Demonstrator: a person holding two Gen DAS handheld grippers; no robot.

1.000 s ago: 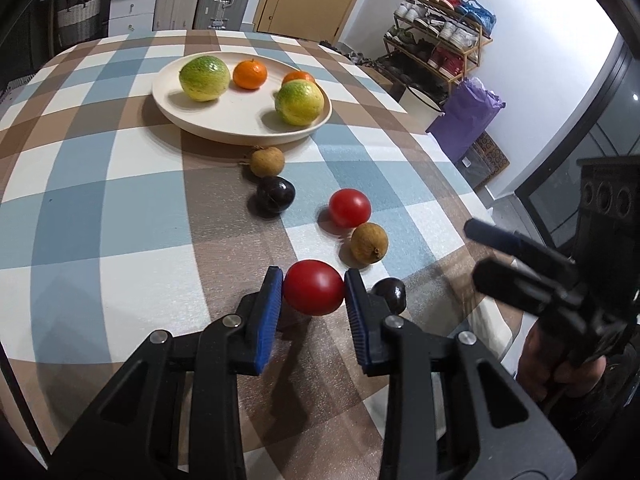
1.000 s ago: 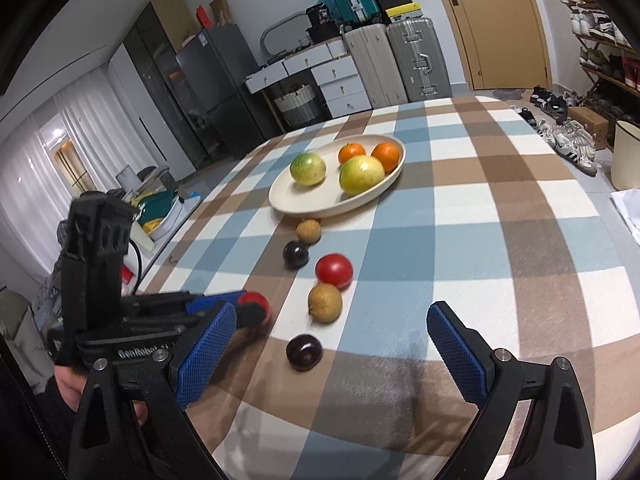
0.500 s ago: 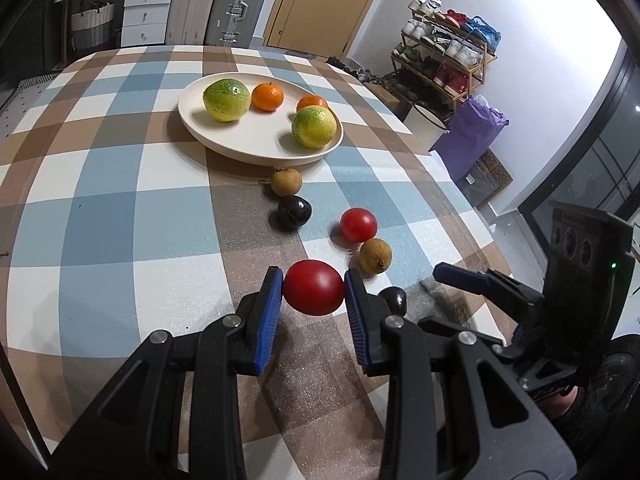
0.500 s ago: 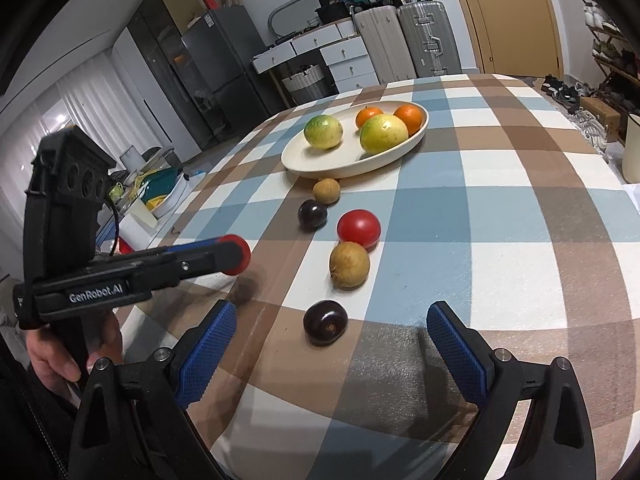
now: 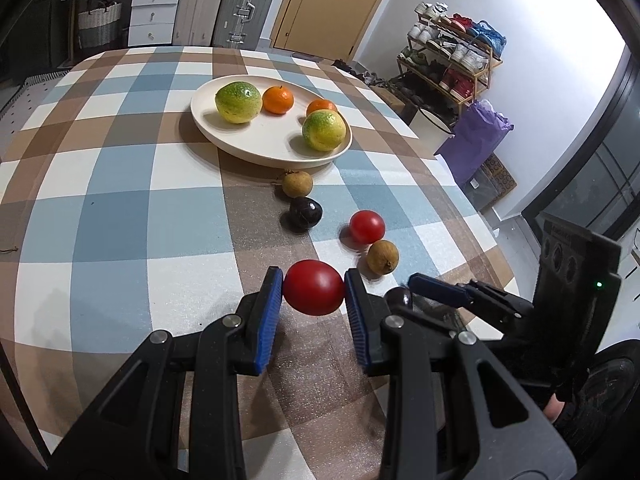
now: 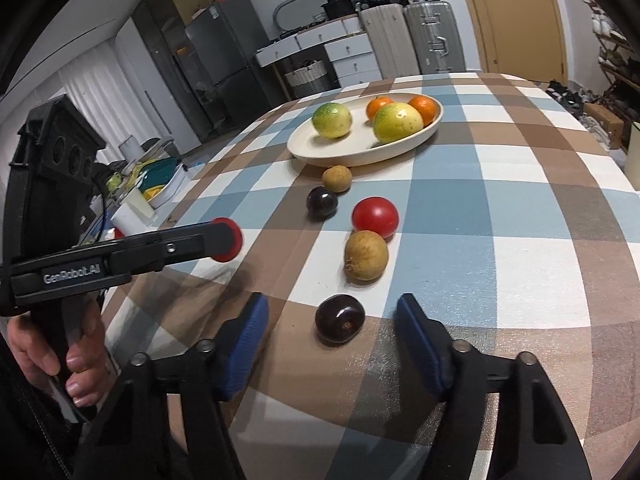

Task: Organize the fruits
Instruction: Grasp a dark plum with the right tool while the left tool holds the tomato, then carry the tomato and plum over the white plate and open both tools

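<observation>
The red tomato (image 5: 314, 287) was clamped between the blue pads of the left gripper (image 5: 314, 290) and hung clear of the checked table (image 5: 120, 216), over its near edge. Over the last second the plate (image 5: 224, 136) had slid lower and nearer in the left wrist view while the tomato kept its place between the pads, so the left gripper had been carrying its fruit up and forward, toward the plate. That reads as the transport leg of one placement, with the release not yet made.

The right gripper (image 6: 332, 334) stood open, its two blue pads either side of the dark plum (image 6: 340, 324) on the table near the near edge, neither pad touching it. A second ago that plum lay well ahead of the pads and the jaws were spread wider; they had since closed in around it and begun to narrow. I judge a second pick was about to start.

Further in from the near edge lay a brown longan (image 6: 366, 255), touching or just beside a second red tomato (image 6: 375, 216), then another dark plum (image 6: 322, 202) and a smaller brown longan (image 6: 337, 178) just short of the plate's rim. The plate, towards the far side of the table, held two green-yellow citrus (image 6: 332, 120) and two oranges (image 6: 422, 108). Five small fruits were left on the cloth, so most of the sorting remained.
</observation>
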